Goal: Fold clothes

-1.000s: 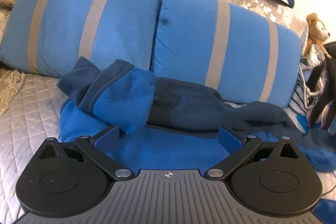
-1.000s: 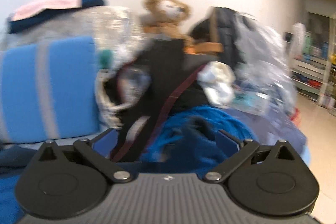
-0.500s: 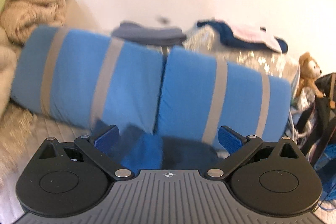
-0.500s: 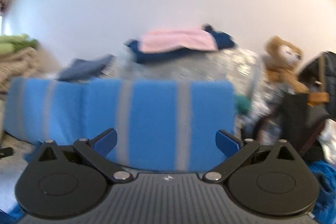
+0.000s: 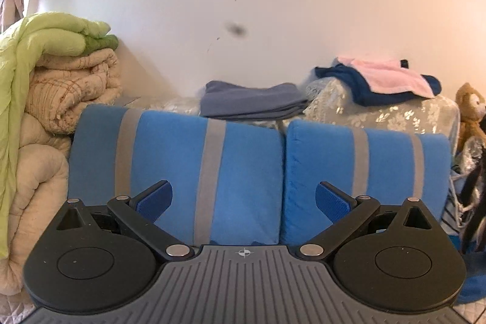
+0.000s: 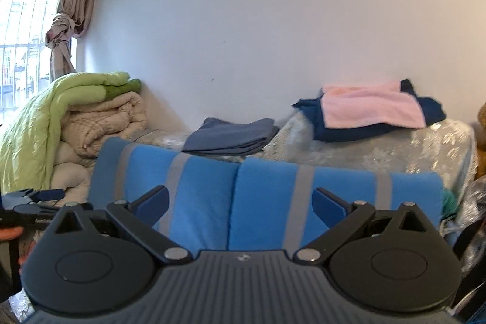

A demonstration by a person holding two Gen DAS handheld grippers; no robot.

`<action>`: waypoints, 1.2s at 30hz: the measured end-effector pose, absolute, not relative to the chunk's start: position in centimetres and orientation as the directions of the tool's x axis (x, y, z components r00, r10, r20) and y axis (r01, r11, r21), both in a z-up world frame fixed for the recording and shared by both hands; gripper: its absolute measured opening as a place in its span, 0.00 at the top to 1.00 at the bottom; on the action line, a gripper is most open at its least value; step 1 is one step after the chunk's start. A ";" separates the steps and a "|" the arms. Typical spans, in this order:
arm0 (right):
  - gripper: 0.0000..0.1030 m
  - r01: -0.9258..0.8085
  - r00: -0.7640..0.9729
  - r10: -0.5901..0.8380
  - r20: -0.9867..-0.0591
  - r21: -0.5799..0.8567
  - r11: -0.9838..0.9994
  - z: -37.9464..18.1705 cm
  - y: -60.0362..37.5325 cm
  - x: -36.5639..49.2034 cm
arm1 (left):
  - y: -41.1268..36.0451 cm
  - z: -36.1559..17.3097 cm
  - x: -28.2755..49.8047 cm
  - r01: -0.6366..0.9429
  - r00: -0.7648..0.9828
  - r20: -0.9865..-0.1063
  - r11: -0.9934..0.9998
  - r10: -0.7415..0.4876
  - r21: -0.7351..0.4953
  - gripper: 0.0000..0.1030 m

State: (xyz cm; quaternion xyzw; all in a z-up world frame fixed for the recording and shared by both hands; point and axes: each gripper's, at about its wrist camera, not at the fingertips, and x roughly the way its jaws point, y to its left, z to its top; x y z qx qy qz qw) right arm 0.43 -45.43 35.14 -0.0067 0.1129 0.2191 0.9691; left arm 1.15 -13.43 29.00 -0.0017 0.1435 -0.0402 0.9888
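My left gripper [image 5: 243, 198] is open and empty, raised and facing two blue pillows with grey stripes [image 5: 176, 178]. My right gripper [image 6: 240, 204] is open and empty, facing the same pillows [image 6: 334, 202]. A folded grey-blue garment [image 5: 249, 104] lies behind the pillows and also shows in the right wrist view [image 6: 231, 135]. A folded navy and pink stack [image 5: 379, 82] rests on a lace-covered mound; it also shows in the right wrist view [image 6: 373, 111]. Only a blue scrap of the clothes on the bed [image 5: 474, 275] shows at the lower right. The left gripper [image 6: 36, 198] appears at the left edge of the right wrist view.
A pile of beige and green quilts [image 5: 51, 99] stands at the left; it also shows in the right wrist view [image 6: 76, 126]. A teddy bear [image 5: 470, 114] and a black bag sit at the right. A window with a tied curtain [image 6: 66, 17] is at far left. A white wall is behind.
Both grippers have tilted up and away from the blue fleece clothes on the bed. The right view swung left from the bag and bear to the pillows. Both stayed open.
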 end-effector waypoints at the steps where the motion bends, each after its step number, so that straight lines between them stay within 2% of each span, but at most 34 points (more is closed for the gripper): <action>1: 0.00 -0.429 0.873 0.429 -0.233 0.054 0.902 34.1 -44.9 0.7 | -13.3 28.6 1.4 0.068 0.954 -0.292 0.998 -0.070 -0.014 0.00; 9: 0.00 -0.277 0.882 0.306 -0.358 0.131 0.952 21.3 -42.7 3.1 | -12.8 22.5 3.8 0.025 0.924 -0.382 1.000 -0.024 -0.002 0.00; 17: 0.00 -0.101 0.915 0.174 -0.364 0.210 0.973 9.9 -42.8 3.8 | -14.6 17.2 5.3 0.097 0.896 -0.439 0.993 -0.059 0.065 0.00; 20: 0.00 -0.079 0.894 0.163 -0.418 0.211 0.974 8.7 -42.7 4.3 | -16.4 15.5 6.1 0.174 0.878 -0.464 0.980 -0.113 0.091 0.00; 25: 0.00 -0.039 0.895 0.134 -0.425 0.223 0.974 8.4 -43.7 4.6 | -19.8 13.1 7.6 0.273 0.855 -0.486 0.955 -0.184 0.119 0.01; 29: 0.00 0.066 0.892 0.059 -0.448 0.259 0.964 7.8 -45.0 5.0 | -22.6 11.4 9.2 0.349 0.824 -0.516 0.926 -0.232 0.141 0.01; 30: 0.00 0.090 0.893 0.043 -0.448 0.272 0.958 7.7 -45.5 4.9 | -23.3 10.9 9.6 0.364 0.816 -0.527 0.919 -0.236 0.153 0.08; 31: 0.00 0.110 0.893 0.030 -0.449 0.284 0.953 7.6 -46.0 4.9 | -24.0 10.3 10.1 0.377 0.808 -0.540 0.910 -0.234 0.171 0.20; 32: 0.00 0.122 0.892 0.025 -0.452 0.293 0.948 7.5 -46.3 5.0 | -24.6 9.7 10.6 0.388 0.798 -0.561 0.901 -0.222 0.195 0.23; 33: 0.00 0.134 0.890 0.020 -0.456 0.303 0.944 7.3 -46.6 5.1 | -25.1 9.0 11.0 0.392 0.788 -0.580 0.894 -0.205 0.218 0.31; 34: 0.00 0.146 0.888 0.014 -0.459 0.312 0.939 7.2 -46.9 5.2 | -25.5 8.4 11.5 0.392 0.779 -0.601 0.887 -0.180 0.243 0.49; 35: 0.00 0.155 0.885 0.012 -0.465 0.319 0.935 7.0 -47.2 5.3 | -25.5 7.9 11.9 0.386 0.771 -0.618 0.883 -0.150 0.266 0.62; 36: 0.00 0.158 0.881 0.015 -0.472 0.323 0.933 6.9 -47.3 5.4 | -25.5 7.4 12.1 0.376 0.766 -0.632 0.881 -0.120 0.288 0.85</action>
